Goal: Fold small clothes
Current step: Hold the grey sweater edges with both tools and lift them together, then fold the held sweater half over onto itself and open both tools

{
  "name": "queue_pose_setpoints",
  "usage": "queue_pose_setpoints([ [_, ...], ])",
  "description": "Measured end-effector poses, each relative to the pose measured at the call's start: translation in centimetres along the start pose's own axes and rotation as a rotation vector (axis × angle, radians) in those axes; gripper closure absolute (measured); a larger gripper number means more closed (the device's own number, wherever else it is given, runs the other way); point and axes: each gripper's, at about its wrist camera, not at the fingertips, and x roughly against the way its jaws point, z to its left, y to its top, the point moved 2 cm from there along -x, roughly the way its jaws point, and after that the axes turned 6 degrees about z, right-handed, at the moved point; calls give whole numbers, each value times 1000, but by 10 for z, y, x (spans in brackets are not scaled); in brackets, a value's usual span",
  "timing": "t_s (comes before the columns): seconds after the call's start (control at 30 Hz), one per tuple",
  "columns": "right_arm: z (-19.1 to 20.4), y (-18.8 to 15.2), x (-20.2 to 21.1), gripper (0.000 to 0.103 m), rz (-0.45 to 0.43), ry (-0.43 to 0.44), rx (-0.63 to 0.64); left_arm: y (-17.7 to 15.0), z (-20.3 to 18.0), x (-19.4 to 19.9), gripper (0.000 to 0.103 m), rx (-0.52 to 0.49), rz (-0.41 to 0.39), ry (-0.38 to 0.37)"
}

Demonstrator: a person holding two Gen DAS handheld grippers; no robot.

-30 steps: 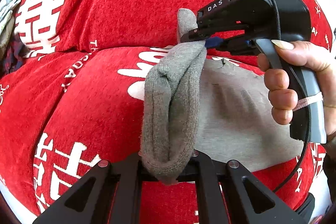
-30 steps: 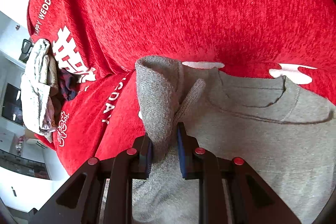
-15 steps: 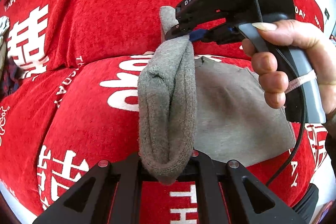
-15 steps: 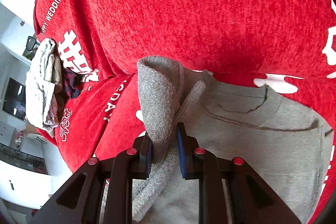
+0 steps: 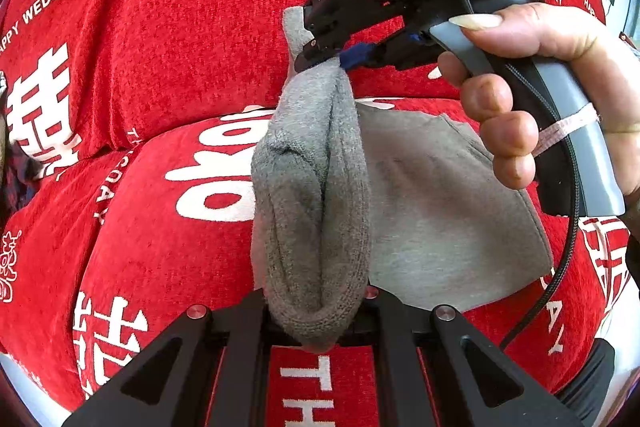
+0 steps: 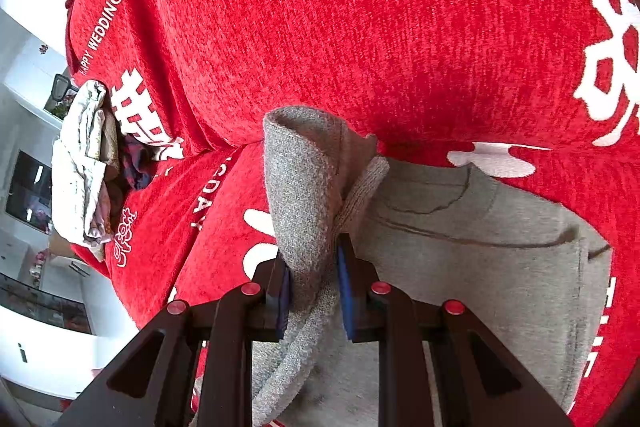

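Observation:
A small grey sweatshirt (image 5: 432, 211) lies on a red sofa cover with white lettering (image 5: 160, 27). Its left edge is lifted into a rolled fold (image 5: 312, 219) held up between both grippers. My left gripper (image 5: 316, 311) is shut on the near end of that fold. In the left wrist view my right gripper (image 5: 320, 61), held by a hand (image 5: 532, 83), is shut on the far end. The right wrist view shows its blue pads (image 6: 344, 287) pinching the grey fabric (image 6: 308, 195), with the sweatshirt's neckline (image 6: 460, 195) flat to the right.
A pile of other clothes, pale and dark, (image 6: 88, 163) sits at the left end of the sofa. Beyond it are white room walls and dark furniture (image 6: 28, 187). The sofa's back cushion (image 6: 360, 27) rises right behind the garment.
Both grippers have carried the lifted grey fold to the right across the garment and a little higher. Less of the flat sweatshirt shows; the grips are unchanged.

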Motion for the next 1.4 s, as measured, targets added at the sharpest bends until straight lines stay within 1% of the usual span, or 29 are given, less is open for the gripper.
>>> queue_pose_setpoints([
  [0.23, -7, -4, 10, 81, -4, -12, 15, 0, -9, 1, 94, -16, 3, 1],
  [0.5, -24, -11, 27, 81, -6, -15, 28, -4, -32, 1, 94, -59, 6, -1],
  [0.77, -64, -20, 45, 81, -27, 15, -1, -1, -83, -6, 94, -156, 20, 9],
  [0.9, -87, -26, 53, 81, -44, 40, -3, 1, -114, -13, 94, -211, 29, 28],
  [1.23, -153, -42, 64, 81, -56, 88, -24, 3, -176, -38, 94, -318, 77, 71],
  [1.4, -186, -50, 63, 81, -57, 103, -66, 2, -204, -55, 94, -362, 108, 83],
])
